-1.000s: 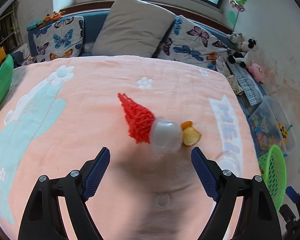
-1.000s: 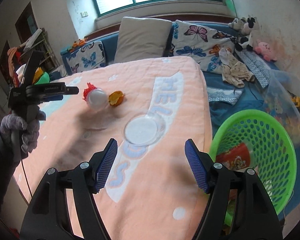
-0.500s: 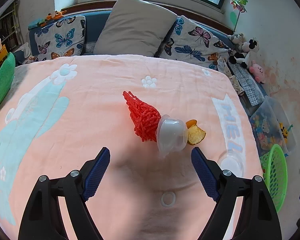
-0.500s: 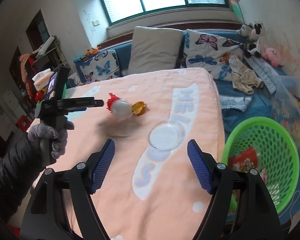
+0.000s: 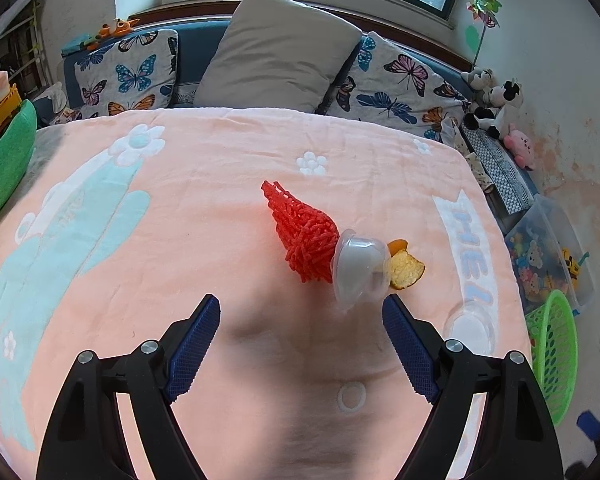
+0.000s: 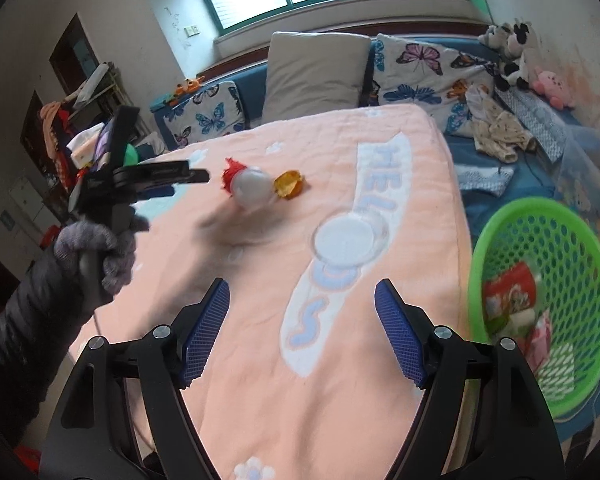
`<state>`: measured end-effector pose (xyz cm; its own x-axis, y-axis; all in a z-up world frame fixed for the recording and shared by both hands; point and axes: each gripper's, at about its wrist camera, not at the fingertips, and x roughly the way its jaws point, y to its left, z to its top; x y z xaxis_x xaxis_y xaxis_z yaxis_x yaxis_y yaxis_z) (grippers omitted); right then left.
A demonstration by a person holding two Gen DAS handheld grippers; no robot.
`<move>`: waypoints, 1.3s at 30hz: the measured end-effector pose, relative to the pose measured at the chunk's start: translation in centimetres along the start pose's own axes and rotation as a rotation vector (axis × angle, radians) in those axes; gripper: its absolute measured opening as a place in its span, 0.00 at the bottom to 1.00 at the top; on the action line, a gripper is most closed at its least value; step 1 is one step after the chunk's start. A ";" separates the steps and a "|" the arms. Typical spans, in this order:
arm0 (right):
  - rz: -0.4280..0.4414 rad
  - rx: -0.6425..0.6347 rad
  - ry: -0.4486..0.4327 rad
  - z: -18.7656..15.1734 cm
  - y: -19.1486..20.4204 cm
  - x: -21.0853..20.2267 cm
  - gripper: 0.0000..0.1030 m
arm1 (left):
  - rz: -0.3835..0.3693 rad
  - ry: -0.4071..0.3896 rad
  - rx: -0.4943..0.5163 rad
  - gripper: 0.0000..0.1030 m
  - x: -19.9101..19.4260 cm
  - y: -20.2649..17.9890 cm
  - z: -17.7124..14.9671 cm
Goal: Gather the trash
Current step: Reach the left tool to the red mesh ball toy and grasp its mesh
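On the pink blanket lies a small pile: a red mesh net, a clear plastic cup on its side and a piece of orange peel. My left gripper hovers open just short of this pile, nothing between its fingers. A clear round lid lies flat nearer the bed's edge. My right gripper stands open a little short of the lid and holds nothing. In the right wrist view the left gripper shows side-on, held by a gloved hand, left of the cup.
A green mesh basket with a red wrapper and other trash inside stands off the bed's right edge. Pillows line the far side. Soft toys and a clear toy box sit along the right wall.
The left wrist view has drawn back a little, so the clear lid now shows at its right. The right gripper's jaws widened slightly and its view swung left; the left gripper neared the pile.
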<state>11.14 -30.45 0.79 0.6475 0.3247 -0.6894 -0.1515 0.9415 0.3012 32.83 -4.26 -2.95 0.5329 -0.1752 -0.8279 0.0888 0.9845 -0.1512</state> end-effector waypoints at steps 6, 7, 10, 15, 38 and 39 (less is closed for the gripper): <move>-0.034 -0.044 -0.023 0.1 1.0 -0.5 0.73 | -0.007 -0.003 0.009 0.78 -0.3 -0.1 0.0; -0.031 -0.044 -0.021 0.6 0.8 -0.1 0.73 | -0.006 -0.005 0.010 0.78 -0.4 -0.1 0.1; -0.047 -0.066 -0.023 1.8 0.6 1.3 0.73 | -0.004 -0.013 0.007 0.78 -0.6 0.2 0.5; -0.088 -0.131 -0.006 3.9 0.5 5.1 0.73 | 0.001 -0.015 0.007 0.78 -0.4 0.7 1.5; -0.037 -0.221 0.100 8.6 1.6 18.3 0.73 | -0.082 0.095 -0.119 0.78 8.4 1.8 5.9; -0.028 -0.216 0.106 8.7 1.5 18.9 0.73 | -0.085 0.102 -0.117 0.76 9.0 1.6 6.0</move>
<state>29.64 -23.72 -6.02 0.5738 0.2948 -0.7641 -0.2981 0.9441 0.1404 42.82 -4.22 -7.42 0.4389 -0.2640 -0.8589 0.0281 0.9594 -0.2805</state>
